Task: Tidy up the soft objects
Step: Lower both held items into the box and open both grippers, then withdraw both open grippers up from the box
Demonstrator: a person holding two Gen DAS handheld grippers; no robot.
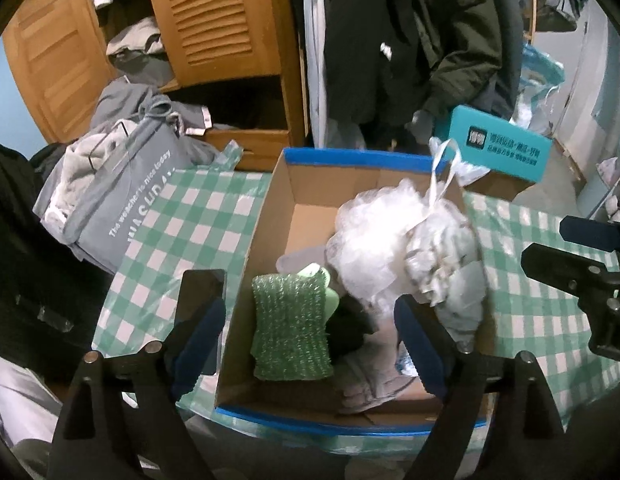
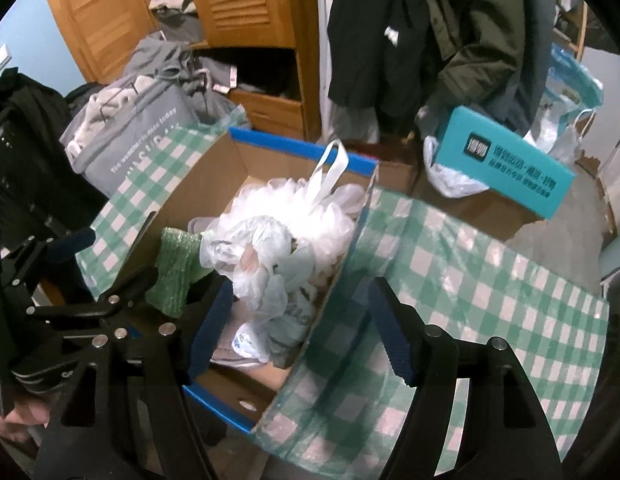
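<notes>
- Now the left tool (image 1: 310, 320) hangs released, the green scrubber (image 1: 290, 326) between its fingers inside the cardboard box (image 1: 269, 216).
- Right tool (image 2: 299, 320) is released too, straddling the box wall, crumpled plastic bag (image 2: 261, 264) just ahead.

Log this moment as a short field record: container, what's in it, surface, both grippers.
container: open cardboard box with blue-taped rim
contents: green scrubbing sponge, white mesh bath pouf with a ribbon loop, crumpled plastic bag, grey cloth beneath
surface: green-and-white checked cloth under and around the box
left gripper: open, empty, jaws spread over the near end of the box
right gripper: open, empty, straddling the box's right wall
nearby: grey laundry bag full of clothes, teal box
</notes>
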